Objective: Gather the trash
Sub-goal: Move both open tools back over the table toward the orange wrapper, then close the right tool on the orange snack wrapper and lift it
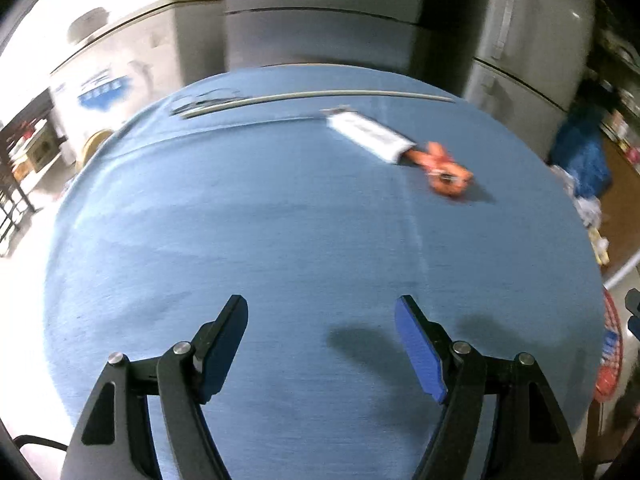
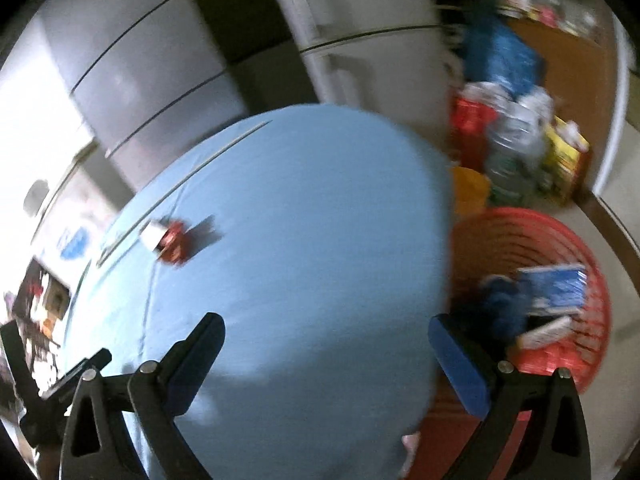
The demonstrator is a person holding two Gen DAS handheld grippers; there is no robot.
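Observation:
A crumpled orange-red wrapper (image 1: 446, 174) lies on the blue tablecloth (image 1: 280, 220) at the far right, touching a white flat packet (image 1: 370, 134). Both show in the right wrist view, the wrapper (image 2: 174, 246) and the packet (image 2: 152, 235), at the far left of the table. A red basket (image 2: 576, 280) on the floor right of the table holds blue packets (image 2: 556, 288) and other trash. My left gripper (image 1: 322, 312) is open and empty above the table's near part. My right gripper (image 2: 326, 332) is open and empty over the table's right edge.
A pale rod (image 1: 312, 98) lies along the table's far side. Grey refrigerators (image 1: 320, 16) stand behind the table. Bags, bottles and a yellow bucket (image 2: 470, 190) crowd the floor at the right. A dark rack (image 1: 20, 168) stands at the left.

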